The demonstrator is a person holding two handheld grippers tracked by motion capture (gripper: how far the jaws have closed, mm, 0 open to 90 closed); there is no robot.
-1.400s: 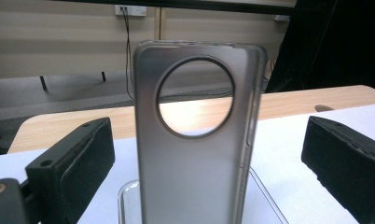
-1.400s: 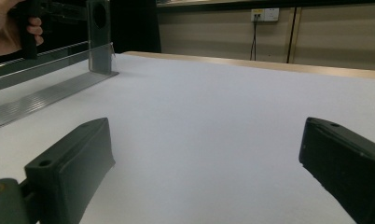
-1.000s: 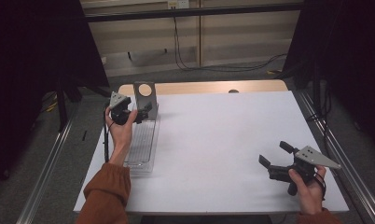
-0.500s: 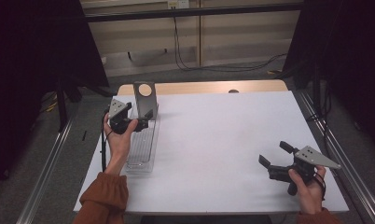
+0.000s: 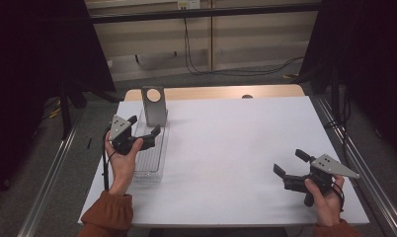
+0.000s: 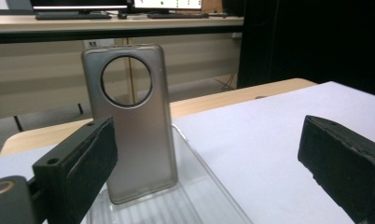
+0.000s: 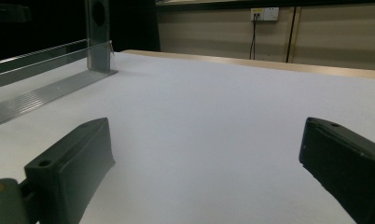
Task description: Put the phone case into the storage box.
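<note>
Left gripper (image 5: 139,133), jaws spread wide, now drawn back toward six o'clock from upright grey-bronze phone case (image 6: 129,121) standing in clear ribbed plastic tray (image 5: 152,158); right gripper (image 5: 297,168) unmoved, open over white table (image 5: 236,143).

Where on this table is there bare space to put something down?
The wide white stretch between the clear tray and the right gripper is bare. It's crowded only at the left edge, where the phone case stands in the tray with the left gripper over it.

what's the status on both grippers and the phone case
Left gripper open, over clear tray, facing phone case. Case upright at tray's far end, untouched. Right gripper open, idle near table's right edge. Nothing in the way.
</note>
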